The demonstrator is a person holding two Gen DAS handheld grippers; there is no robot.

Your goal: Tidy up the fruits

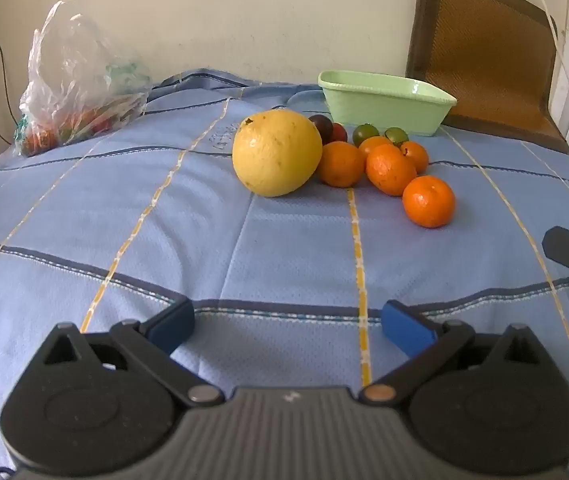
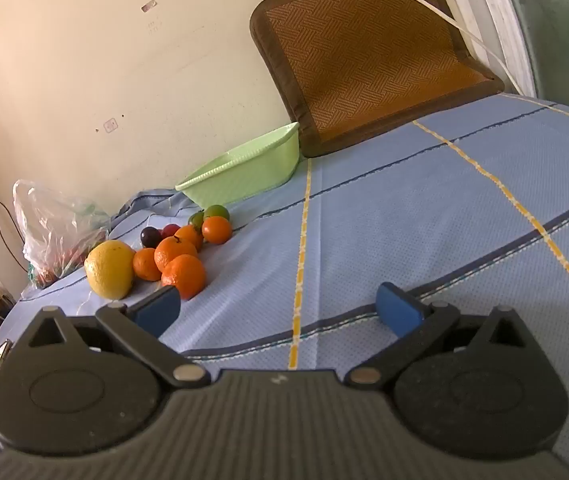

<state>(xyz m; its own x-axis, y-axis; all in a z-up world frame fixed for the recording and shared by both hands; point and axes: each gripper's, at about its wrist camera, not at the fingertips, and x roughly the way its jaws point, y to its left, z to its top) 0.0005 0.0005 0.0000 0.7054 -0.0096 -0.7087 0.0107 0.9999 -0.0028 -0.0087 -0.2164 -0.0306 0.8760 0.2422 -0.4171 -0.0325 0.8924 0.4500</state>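
Ahead of the left gripper and right gripper, both wide open and holding nothing, the fruits lie loose; the green basket beyond appears unfilled, so sorting seems unstarted.

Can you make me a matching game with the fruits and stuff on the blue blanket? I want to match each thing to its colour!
Things:
1. biggest fruit
2. tub
3. mandarin nearest the camera
4. blanket

Colours:
A. orange
B. blue
C. yellow
D. pale green

Pairs: 1-C, 2-D, 3-A, 4-B
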